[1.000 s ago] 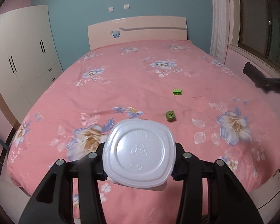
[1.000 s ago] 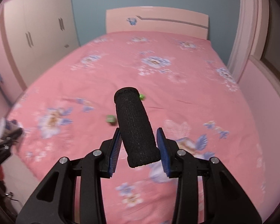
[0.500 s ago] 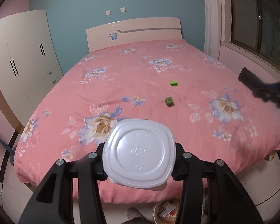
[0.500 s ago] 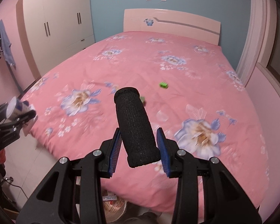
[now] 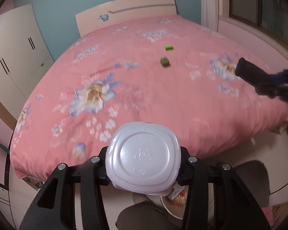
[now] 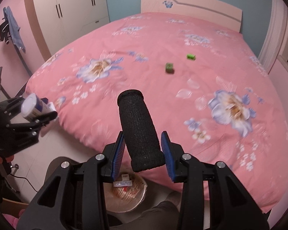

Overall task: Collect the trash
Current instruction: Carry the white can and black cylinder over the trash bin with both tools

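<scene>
My left gripper (image 5: 144, 164) is shut on a white plastic cup (image 5: 144, 159), its base facing the camera; it also shows in the right wrist view (image 6: 31, 108). My right gripper (image 6: 143, 149) is shut on a black foam cylinder (image 6: 139, 128), also seen in the left wrist view (image 5: 251, 72). Both grippers hang over the floor at the foot of the pink bed (image 6: 163, 38). A round trash basket (image 6: 124, 195) with wrappers sits on the floor right below them, partly hidden (image 5: 177, 197). Two small green pieces (image 6: 169, 68) (image 6: 191, 56) lie on the bed.
A white wardrobe (image 6: 71, 9) stands left of the bed. The headboard (image 6: 192, 9) is against a blue wall. A window sill (image 5: 259, 30) runs along the right. The person's legs (image 5: 149, 216) are by the basket. A blue cloth (image 6: 13, 28) hangs at far left.
Both grippers have pulled back from over the bed to beyond its foot and tilted down; the floor and trash basket have come into view. Both still hold their objects.
</scene>
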